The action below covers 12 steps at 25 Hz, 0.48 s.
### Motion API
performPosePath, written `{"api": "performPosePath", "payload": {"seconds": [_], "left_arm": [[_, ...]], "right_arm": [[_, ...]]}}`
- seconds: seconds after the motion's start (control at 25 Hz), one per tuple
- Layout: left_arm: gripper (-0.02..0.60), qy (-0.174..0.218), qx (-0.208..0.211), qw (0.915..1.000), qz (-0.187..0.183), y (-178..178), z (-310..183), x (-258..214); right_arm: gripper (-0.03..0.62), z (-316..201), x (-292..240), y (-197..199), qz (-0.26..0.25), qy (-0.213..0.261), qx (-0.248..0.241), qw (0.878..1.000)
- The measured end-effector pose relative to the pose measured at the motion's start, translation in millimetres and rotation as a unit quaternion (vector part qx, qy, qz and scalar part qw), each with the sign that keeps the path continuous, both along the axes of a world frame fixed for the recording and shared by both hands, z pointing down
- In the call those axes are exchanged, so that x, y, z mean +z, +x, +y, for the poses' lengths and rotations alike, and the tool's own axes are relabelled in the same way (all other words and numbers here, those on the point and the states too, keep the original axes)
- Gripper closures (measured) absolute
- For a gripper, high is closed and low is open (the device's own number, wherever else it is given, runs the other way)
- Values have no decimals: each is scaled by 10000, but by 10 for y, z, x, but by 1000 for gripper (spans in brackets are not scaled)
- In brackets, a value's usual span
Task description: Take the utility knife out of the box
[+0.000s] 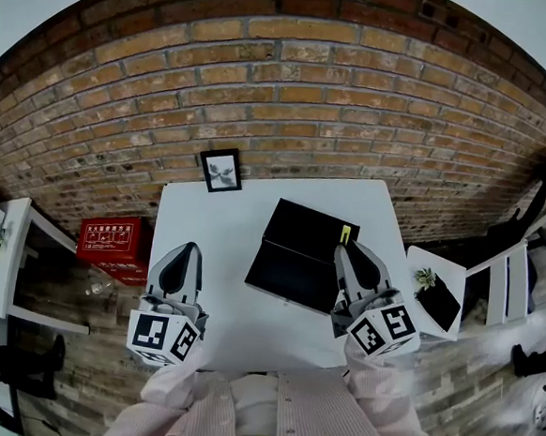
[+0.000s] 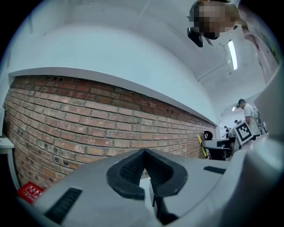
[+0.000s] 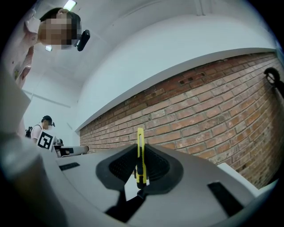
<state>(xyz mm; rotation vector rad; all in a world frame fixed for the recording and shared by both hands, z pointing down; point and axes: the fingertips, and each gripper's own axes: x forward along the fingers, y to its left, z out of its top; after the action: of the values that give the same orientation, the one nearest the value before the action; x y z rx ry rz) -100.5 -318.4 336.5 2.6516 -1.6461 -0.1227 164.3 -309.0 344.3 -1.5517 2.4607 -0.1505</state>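
Right hand-held gripper clamping utility knife, box partly hidden

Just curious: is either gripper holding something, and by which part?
The right gripper pinches a yellow utility knife near one end; the left gripper holds nothing.

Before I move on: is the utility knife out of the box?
Out: the right tongs grip the utility knife above the open box.

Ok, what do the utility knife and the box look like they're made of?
The utility knife is probably plastic: a bright yellow, smooth, evenly coloured body with a dark strip along it. No metal blade shows. The box is black and matte with little glare, lying open in flat panels. It could be rigid card or plastic; I cannot tell which.
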Motion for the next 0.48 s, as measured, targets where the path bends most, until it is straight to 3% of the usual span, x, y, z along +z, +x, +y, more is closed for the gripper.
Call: {"api": "performPosePath", "payload": {"seconds": [0.48], "left_arm": [[589, -176, 16, 9998, -46, 42, -3, 93]], "right_arm": [[543, 25, 49, 41, 149, -37, 86, 9998]]}}
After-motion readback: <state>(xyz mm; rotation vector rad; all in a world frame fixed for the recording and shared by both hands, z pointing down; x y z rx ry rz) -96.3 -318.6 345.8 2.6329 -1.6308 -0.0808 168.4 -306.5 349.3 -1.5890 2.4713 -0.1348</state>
